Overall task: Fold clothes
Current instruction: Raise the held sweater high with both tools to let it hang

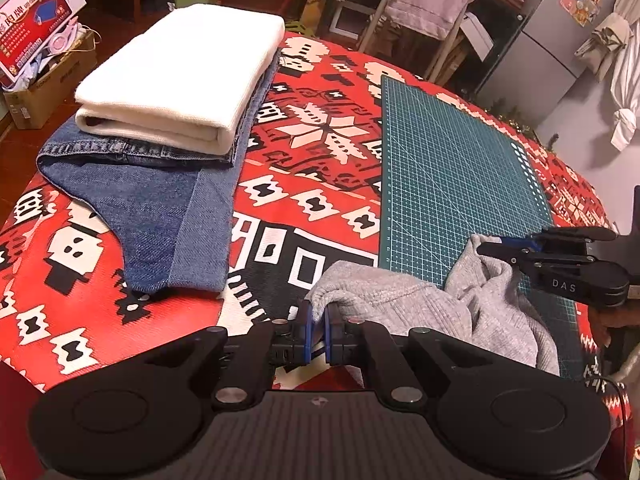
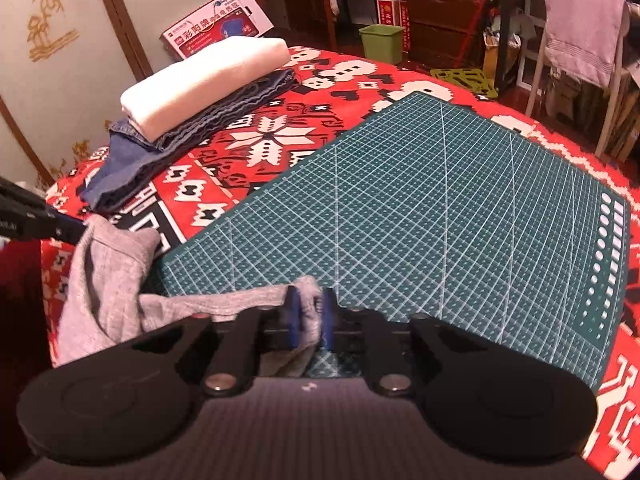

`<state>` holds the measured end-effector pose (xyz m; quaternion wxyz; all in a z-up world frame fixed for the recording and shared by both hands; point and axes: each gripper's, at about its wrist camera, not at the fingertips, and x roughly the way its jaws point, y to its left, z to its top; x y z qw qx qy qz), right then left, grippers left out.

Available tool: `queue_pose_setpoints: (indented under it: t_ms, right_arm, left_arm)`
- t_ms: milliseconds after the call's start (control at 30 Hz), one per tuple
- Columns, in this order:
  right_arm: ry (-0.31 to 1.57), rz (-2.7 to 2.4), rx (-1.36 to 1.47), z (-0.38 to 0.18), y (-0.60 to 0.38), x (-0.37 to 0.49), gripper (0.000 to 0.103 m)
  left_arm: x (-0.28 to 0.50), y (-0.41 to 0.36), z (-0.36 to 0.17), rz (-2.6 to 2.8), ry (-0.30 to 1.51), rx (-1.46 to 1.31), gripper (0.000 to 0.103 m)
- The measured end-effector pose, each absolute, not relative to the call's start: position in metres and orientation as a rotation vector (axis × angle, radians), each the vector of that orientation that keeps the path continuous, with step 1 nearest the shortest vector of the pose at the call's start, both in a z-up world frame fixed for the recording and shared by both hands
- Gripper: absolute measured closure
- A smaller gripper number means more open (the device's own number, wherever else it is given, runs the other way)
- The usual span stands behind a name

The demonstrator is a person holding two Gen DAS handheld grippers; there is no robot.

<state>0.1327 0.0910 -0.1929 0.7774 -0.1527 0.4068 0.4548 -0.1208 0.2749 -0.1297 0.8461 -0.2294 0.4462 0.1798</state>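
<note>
A grey knit garment (image 1: 420, 300) lies crumpled at the near edge of the table, partly on the green cutting mat (image 1: 452, 172). My left gripper (image 1: 319, 320) is shut on the garment's left corner, blue pads pinching the fabric. My right gripper (image 2: 310, 314) is shut on another corner of the grey garment (image 2: 108, 280) over the mat (image 2: 420, 208). In the left wrist view the right gripper (image 1: 486, 246) comes in from the right, clamping the cloth's far end. In the right wrist view, the left gripper (image 2: 78, 226) shows at the left edge, holding the fabric.
A folded white cloth (image 1: 180, 72) rests on folded blue jeans (image 1: 168, 208) at the table's far left, on the red patterned tablecloth (image 1: 312, 128). Beyond the table stand a chair draped with a towel (image 2: 580, 24), a green bin (image 2: 380, 42) and cardboard boxes (image 1: 36, 92).
</note>
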Motion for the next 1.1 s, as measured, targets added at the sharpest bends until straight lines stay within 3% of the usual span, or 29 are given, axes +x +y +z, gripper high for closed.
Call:
queue_pose_setpoints:
  t_ms: [100, 400, 1100]
  right_arm:
    - [0.86, 0.949, -0.34, -0.185, 0.088, 0.123, 0.096]
    - [0.664, 0.755, -0.005, -0.098, 0.004, 0.103, 0.096]
    - [0.038, 0.548, 0.149, 0.135, -0.156, -0.06, 0.096]
  left_arm:
    - [-0.123, 0.271, -0.121, 0.389, 0.899, -0.461, 0.098]
    - [-0.124, 0.255, -0.074, 0.326, 0.741, -0.422, 0.098]
    - [-0.156, 0.147, 0.141, 0.168, 0.209, -0.15, 0.098]
